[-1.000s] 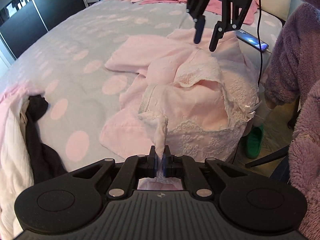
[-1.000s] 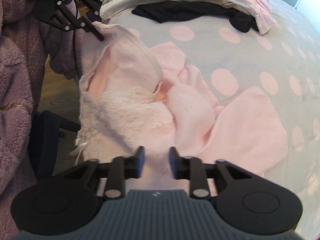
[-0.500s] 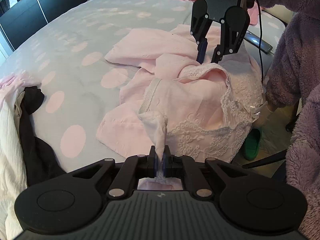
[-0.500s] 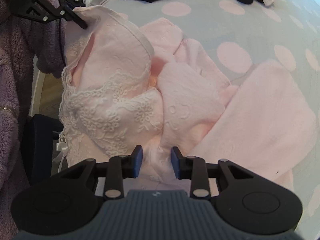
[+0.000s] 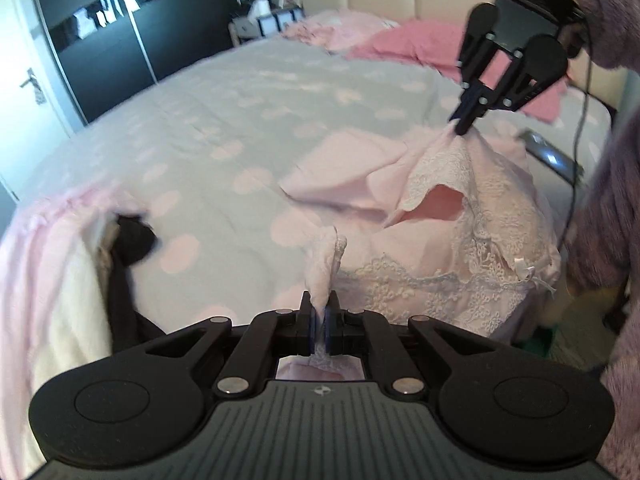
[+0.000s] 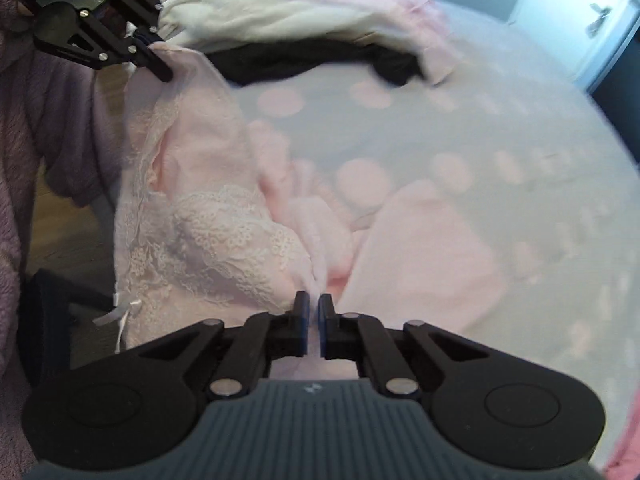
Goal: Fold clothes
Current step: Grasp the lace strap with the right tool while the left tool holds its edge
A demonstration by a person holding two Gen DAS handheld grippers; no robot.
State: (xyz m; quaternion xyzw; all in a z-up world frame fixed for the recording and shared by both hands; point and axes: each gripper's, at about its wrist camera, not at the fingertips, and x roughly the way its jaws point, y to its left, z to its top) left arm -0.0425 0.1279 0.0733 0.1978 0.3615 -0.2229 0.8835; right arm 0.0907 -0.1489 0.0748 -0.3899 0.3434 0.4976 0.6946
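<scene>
A pale pink garment with lace trim [image 5: 472, 240] lies crumpled at the near edge of the bed, partly lifted. My left gripper [image 5: 320, 312] is shut on a twisted corner of it, which rises from between the pads. In the left wrist view my right gripper [image 5: 460, 128] pinches another edge further back, and the cloth hangs down from its tips. In the right wrist view the right gripper [image 6: 314, 308] is shut on a fold of the pink garment [image 6: 224, 232]. The left gripper [image 6: 162, 74] holds the far corner at the upper left.
The bed cover [image 5: 240, 120] is grey with pink dots. A pile of white, pink and black clothes [image 5: 60, 280] lies on one side of it. Pink pillows [image 5: 424, 44] and a phone [image 5: 552, 156] with a cable lie near the headboard. A purple fleece sleeve [image 5: 608, 200] stands beside the bed.
The right gripper's jaws, open before, have shut on a fold of the pink garment. Both grippers have risen, and the garment's edges have come up off the bed with them.
</scene>
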